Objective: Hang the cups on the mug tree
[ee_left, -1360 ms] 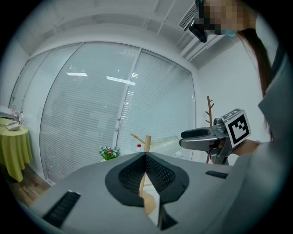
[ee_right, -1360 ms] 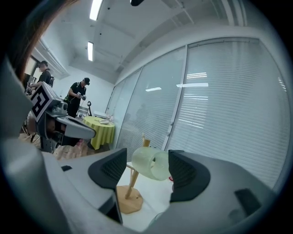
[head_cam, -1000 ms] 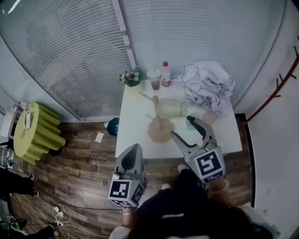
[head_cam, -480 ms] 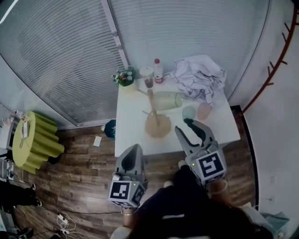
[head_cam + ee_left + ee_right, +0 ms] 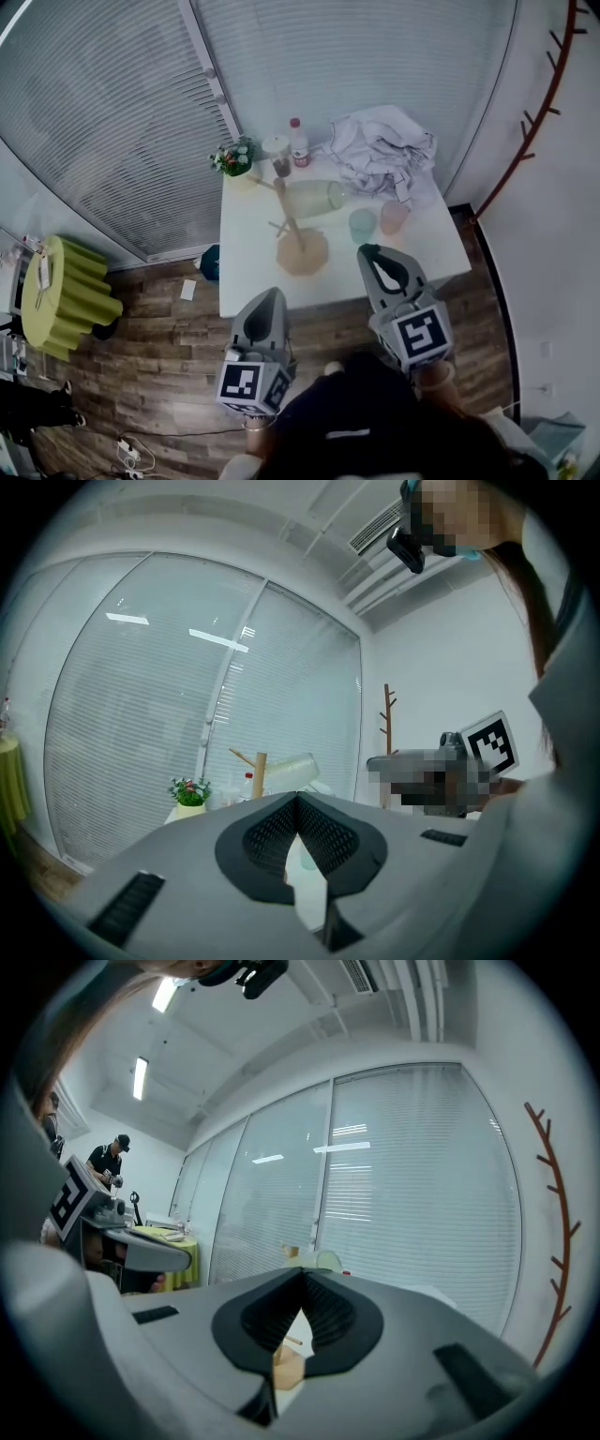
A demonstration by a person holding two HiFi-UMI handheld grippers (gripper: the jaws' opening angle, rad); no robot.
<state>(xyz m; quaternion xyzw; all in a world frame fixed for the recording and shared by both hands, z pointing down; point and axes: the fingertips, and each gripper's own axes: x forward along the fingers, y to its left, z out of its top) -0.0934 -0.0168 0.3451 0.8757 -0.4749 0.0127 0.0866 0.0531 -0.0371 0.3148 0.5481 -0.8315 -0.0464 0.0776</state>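
Teal cup (image 5: 362, 225) and pink cup (image 5: 395, 217) stand side by side on the white table (image 5: 251, 274), just right of the wooden mug tree (image 5: 300, 249), where a pale cup (image 5: 309, 199) already hangs. They look light, stiff and perhaps slippery. A rim hold seems safest, since the handles are too small to see. Crumpled cloth (image 5: 380, 150) crowds in behind. The left gripper (image 5: 272, 296) is closed and empty. The right gripper (image 5: 368, 251) has just closed its jaws on nothing, short of the cups.

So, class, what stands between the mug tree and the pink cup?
The teal cup stands between mug tree and pink cup, seen in the head view.
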